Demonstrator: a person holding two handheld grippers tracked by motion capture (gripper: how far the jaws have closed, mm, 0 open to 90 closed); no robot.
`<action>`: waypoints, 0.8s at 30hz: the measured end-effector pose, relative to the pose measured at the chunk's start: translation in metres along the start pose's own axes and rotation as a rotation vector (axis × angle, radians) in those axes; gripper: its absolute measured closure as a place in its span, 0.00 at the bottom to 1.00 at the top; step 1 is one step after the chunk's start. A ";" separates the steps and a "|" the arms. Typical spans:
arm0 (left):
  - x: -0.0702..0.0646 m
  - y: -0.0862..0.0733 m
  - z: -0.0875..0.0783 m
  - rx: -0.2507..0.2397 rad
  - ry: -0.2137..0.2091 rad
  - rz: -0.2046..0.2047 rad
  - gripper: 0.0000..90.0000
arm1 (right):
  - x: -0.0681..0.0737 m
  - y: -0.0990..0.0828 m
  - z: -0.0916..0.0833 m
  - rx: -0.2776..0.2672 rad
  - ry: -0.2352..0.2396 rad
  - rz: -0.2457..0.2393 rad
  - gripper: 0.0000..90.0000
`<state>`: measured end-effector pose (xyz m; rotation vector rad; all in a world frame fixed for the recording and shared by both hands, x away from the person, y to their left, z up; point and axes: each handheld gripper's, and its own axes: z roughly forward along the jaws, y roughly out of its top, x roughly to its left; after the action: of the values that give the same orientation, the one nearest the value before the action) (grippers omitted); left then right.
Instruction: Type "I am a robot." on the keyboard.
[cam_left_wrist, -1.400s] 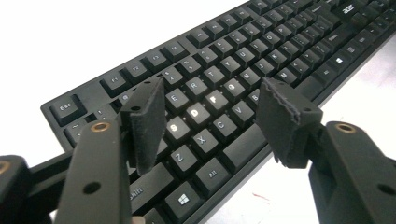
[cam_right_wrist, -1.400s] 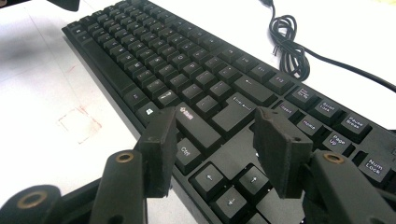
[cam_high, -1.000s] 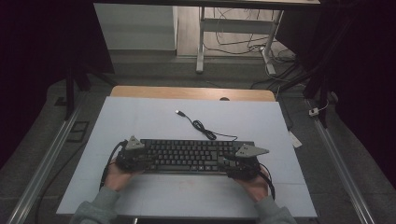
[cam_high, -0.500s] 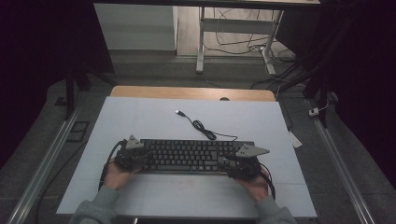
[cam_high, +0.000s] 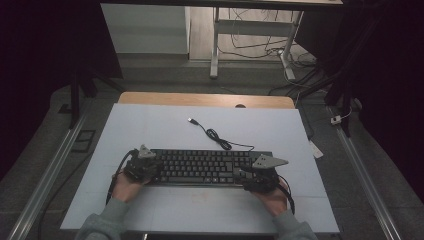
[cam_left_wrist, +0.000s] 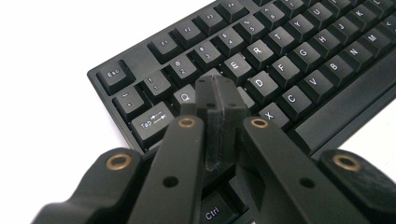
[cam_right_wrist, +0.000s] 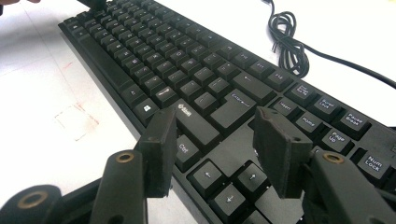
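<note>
While a person is leaning over the white desk (cam_high: 165, 125) with a handheld tool in each hand, a black keyboard (cam_high: 205, 166) is lying flat near the front edge, squarely between the two forearms. Its long side is running parallel to that edge, a placing that seems meant to bring both ends within easy reach.

The left tongs (cam_left_wrist: 217, 93) have just been closing and are now clenched, jaw against jaw, with nothing between them. Their joined tip is hovering over the letter keys just beside Q and E, perhaps to act as a single blunt point for pressing a key; whether it is touching a key cannot be told.

At the keyboard's other end, the right tongs (cam_right_wrist: 215, 122) are standing released, their jaws parted above the Enter key and the arrow cluster and gripping nothing. They appear to be waiting while the other hand is working.

The keyboard's thin black cable (cam_high: 220, 140) is trailing away across the desk in a loose coil, its plug (cam_high: 191, 120) lying free and connected to nothing.

The keycaps are showing as matte, gently dished squares with white legends, set in a plain low plastic case. The jaws are looking like rough, dull black slabs, hinged on dark arms with brass-coloured pivots. The desk surface is smooth and pale, marked by a faint reddish smudge (cam_right_wrist: 77, 120).
</note>
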<state>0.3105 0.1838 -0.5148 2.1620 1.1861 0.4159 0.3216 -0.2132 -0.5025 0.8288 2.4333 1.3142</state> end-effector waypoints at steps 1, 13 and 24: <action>0.000 0.000 0.001 0.002 0.001 0.001 0.99 | 0.000 0.000 0.000 0.002 0.001 -0.001 0.55; -0.001 0.001 0.005 0.015 0.007 0.004 0.99 | 0.001 0.000 -0.001 0.010 -0.013 -0.008 0.55; -0.003 0.000 0.008 0.022 0.011 0.008 0.99 | 0.001 0.000 0.000 0.002 -0.003 0.000 0.55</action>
<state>0.3135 0.1784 -0.5210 2.1866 1.1944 0.4205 0.3210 -0.2130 -0.5022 0.8303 2.4334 1.3094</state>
